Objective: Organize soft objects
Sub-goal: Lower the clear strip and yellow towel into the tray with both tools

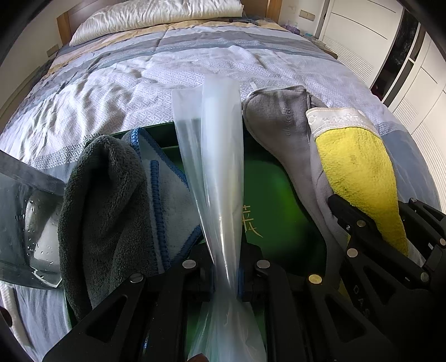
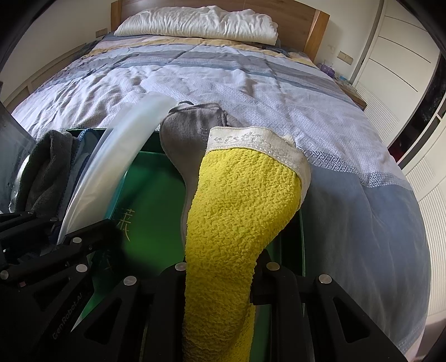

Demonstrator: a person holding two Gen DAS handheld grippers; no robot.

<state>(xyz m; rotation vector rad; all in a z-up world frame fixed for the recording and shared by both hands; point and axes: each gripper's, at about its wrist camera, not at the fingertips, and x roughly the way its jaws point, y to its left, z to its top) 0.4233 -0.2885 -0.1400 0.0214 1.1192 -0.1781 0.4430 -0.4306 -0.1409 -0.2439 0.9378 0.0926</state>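
My left gripper (image 1: 225,281) is shut on a clear plastic bag (image 1: 211,156), which rises stiffly over a green box (image 1: 278,200). A dark grey fluffy towel (image 1: 103,200) and a light grey cloth with blue trim (image 1: 170,195) drape over the box's left side. My right gripper (image 2: 220,267) is shut on a yellow towel with a white band (image 2: 242,200). A grey cloth (image 2: 186,131) lies against it from behind; I cannot tell whether it is pinched too. In the left wrist view the right gripper (image 1: 373,206) sits at the right with the yellow towel (image 1: 359,172).
Everything sits on a bed with a blue-grey patterned quilt (image 2: 251,83). A white pillow (image 2: 200,22) lies against the wooden headboard. A clear wet container (image 1: 28,217) stands at the left. White wardrobe doors (image 2: 404,69) line the right wall.
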